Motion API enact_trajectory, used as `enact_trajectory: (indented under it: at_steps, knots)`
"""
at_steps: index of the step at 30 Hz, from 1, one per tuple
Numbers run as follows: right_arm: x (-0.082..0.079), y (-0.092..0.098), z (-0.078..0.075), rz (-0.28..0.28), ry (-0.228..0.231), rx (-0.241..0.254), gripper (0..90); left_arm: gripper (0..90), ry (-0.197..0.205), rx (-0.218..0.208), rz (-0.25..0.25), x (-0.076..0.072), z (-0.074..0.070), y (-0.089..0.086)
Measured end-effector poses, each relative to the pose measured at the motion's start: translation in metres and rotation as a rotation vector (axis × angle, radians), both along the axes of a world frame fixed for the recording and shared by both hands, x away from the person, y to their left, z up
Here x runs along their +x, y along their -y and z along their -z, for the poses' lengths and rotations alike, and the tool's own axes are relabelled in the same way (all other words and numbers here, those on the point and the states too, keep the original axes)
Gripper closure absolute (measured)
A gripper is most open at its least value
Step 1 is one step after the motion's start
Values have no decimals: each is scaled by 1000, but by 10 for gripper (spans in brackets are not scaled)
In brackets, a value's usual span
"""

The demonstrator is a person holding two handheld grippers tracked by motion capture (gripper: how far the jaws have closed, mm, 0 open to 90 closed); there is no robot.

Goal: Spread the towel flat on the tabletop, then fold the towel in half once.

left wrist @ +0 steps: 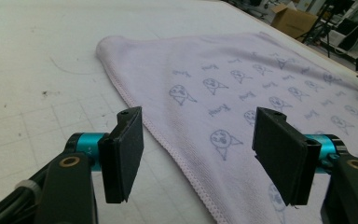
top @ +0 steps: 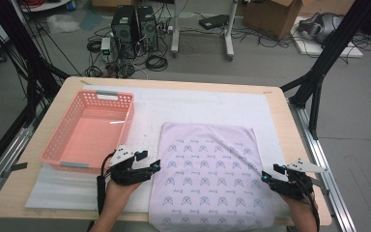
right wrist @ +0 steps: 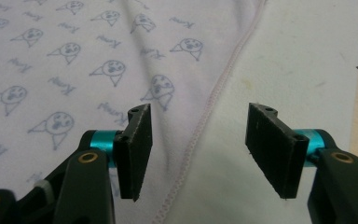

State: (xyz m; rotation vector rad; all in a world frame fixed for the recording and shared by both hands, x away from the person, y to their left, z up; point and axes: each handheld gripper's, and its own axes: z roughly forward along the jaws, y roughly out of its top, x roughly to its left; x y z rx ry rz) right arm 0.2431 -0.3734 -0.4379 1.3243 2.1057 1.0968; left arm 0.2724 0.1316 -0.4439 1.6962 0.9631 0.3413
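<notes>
**K:** Lab floor behind is all cables and boxes; table has a white mat on it. Where's the cloth relative to the tongs?

**M:** Lilac printed towel lies flat between them. Left gripper sits at its left hem, right gripper at its right hem, both about level with the towel's middle.

**K:** Pinching anything?

**M:** No. Both sets of jaws are spread. Left gripper view: the hem runs through the gap, pads clear of it. Right gripper view: same, stitched edge passes between the jaws, nothing pressed.

**K:** Why that stance?

**M:** My guess: straddling opposite hems lets both hands grab at once and keep the cloth square for a fold or lift. Symmetric grip, no skew.

**K:** Basket?

**M:** Pink slatted basket just beyond the left gripper, off the towel's left side. Nothing in it that I can see. Likely the drop-off once the towel's folded.
</notes>
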Motion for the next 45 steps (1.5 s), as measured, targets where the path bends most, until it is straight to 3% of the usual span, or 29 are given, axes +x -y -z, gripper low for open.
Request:
enact_trajectory:
  at_steps: [4,15,28,37,39,42,45]
  knots:
    - [2,0,-1,9,13,2,320,342,-3,-13,10,-1,0,1]
    - [0,-1,-2,7,14,17,312,343,-1,-7,12,1,-3,1]
    - [6,-4,2,6,-11,18,309,350,-38,1,7,7,1,3]
    - [17,-3,2,5,-25,33,319,384,-58,59,-24,31,0,18]
    - [22,-1,0,5,-29,35,356,406,-84,63,-43,39,3,19]
    - [32,2,-3,27,-34,59,402,422,-127,105,-75,50,4,21]
    - [45,1,-4,30,-59,63,428,437,-127,120,-95,58,5,24]
